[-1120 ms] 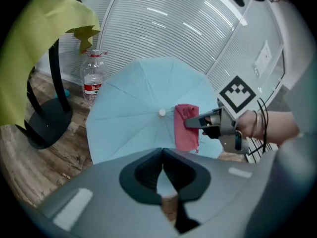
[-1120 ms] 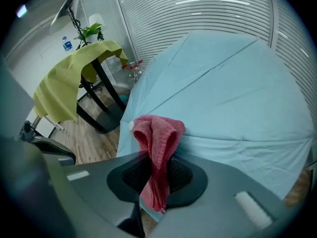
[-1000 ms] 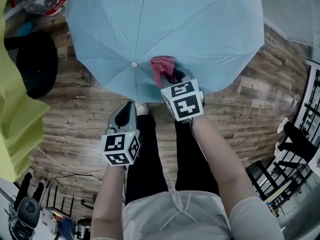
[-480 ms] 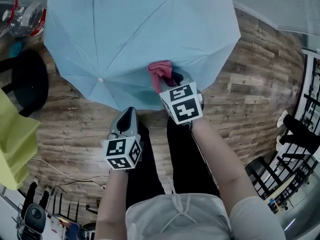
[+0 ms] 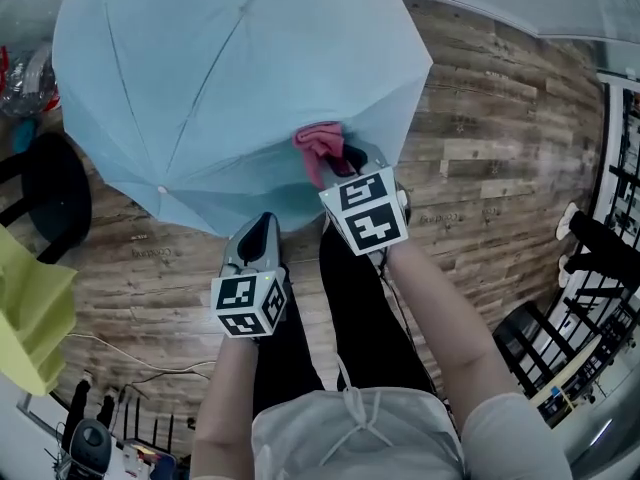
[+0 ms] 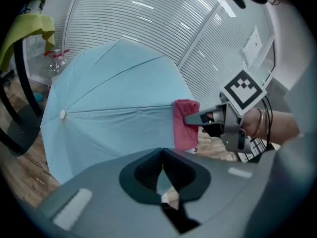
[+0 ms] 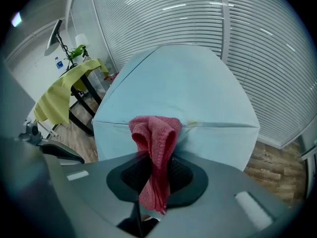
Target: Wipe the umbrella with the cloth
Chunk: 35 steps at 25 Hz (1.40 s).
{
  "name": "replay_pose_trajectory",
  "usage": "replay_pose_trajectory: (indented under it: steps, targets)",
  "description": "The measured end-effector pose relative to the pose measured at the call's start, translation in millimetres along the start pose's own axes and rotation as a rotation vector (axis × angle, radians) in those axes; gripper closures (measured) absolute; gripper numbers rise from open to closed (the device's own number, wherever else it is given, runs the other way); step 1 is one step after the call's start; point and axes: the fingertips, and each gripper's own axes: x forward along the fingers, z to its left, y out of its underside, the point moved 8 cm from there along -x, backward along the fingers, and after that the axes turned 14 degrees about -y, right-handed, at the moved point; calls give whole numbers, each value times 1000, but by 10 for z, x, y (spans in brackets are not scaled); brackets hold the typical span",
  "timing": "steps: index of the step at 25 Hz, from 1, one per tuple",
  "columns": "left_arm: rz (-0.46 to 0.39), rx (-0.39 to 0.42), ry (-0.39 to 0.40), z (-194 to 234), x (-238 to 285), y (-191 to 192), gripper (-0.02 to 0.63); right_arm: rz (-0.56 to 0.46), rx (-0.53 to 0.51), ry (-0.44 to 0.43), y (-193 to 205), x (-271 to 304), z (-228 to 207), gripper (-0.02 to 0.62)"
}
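Observation:
An open light-blue umbrella (image 5: 230, 78) lies canopy-up on the wooden floor, its white tip (image 5: 161, 190) pointing left. My right gripper (image 5: 343, 158) is shut on a pink cloth (image 5: 320, 146), which rests against the canopy near its front rim. In the right gripper view the cloth (image 7: 156, 133) hangs out of the jaws of the right gripper (image 7: 157, 158) in front of the umbrella (image 7: 188, 83). My left gripper (image 5: 263, 226) is shut at the near rim; I cannot tell if it pinches fabric. From the left gripper (image 6: 162, 151) I see the umbrella (image 6: 114, 103) and the cloth (image 6: 186, 123).
A black stool (image 5: 50, 198) stands left of the umbrella, with a yellow-green cover (image 5: 35, 298) and a plastic bottle (image 5: 20, 68) nearby. Black racks (image 5: 590, 258) line the right side. White blinds (image 6: 148, 24) back the umbrella. Cables (image 5: 130, 353) trail on the floor.
The umbrella has swung left and its tip has moved down-left in the head view. Both grippers stay about where they were, with the cloth still on the canopy.

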Motion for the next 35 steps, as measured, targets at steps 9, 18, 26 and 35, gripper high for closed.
replay_pose_trajectory:
  steps: [9,18,26,35]
  targets:
    - [9,51,13,-564,158,-163,598,-31,47,21,143,-425,-608,523]
    - [5,81,71,-1209,417,-295,600,-29,102,72,327,-582,-1330,526]
    - [52,80,33,-1323,637,-211,598,-3,131,80,419,-505,-1802,526]
    - [88,85,23,-1470,839,-228,600,20,153,149,454,-401,-2310,528]
